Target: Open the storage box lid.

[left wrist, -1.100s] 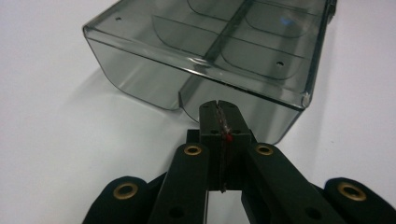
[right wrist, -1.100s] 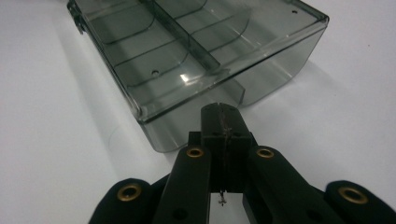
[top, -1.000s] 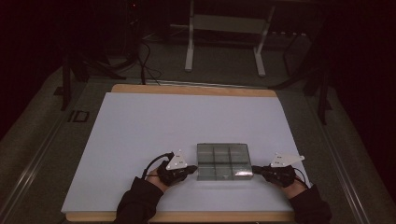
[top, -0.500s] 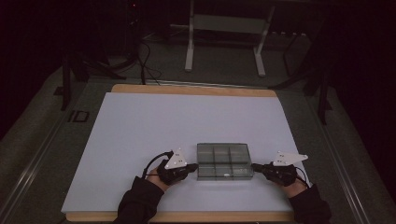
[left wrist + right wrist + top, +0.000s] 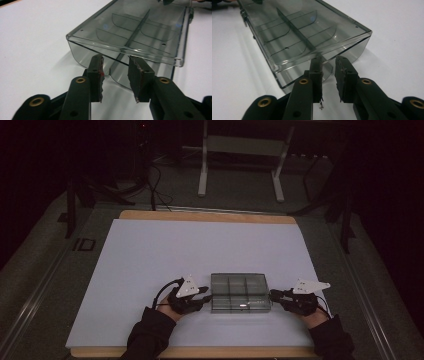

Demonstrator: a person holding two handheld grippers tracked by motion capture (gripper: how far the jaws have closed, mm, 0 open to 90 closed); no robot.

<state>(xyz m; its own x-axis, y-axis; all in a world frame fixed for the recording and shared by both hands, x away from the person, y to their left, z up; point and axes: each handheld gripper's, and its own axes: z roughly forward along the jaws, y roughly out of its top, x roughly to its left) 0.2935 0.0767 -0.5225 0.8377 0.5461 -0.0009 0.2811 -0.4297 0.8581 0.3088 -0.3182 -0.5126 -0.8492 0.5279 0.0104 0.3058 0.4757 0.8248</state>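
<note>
A smoky clear plastic compartment box (image 5: 240,292) lies flat on the white table cover (image 5: 200,245), near the front edge, with its dividers showing through the lid. My left gripper (image 5: 206,292) sits at the box's left end, and my right gripper (image 5: 273,294) at its right end. In the left gripper view the box (image 5: 140,30) stretches away from my left gripper (image 5: 115,62), whose jaws stand apart just short of the end wall with nothing between them. In the right gripper view the right gripper (image 5: 328,61) is narrowly open at the box's (image 5: 299,30) near end wall.
The white cover lies on a wooden tabletop whose far edge (image 5: 205,216) shows behind it. Beyond the table, a metal stand (image 5: 240,165) and cables (image 5: 150,180) are on the dark floor. Broad bare white surface lies behind and to the left of the box.
The box stays in place. The right gripper's tip has shifted slightly along the box's right end, away from the front corner. The left gripper has barely moved.
</note>
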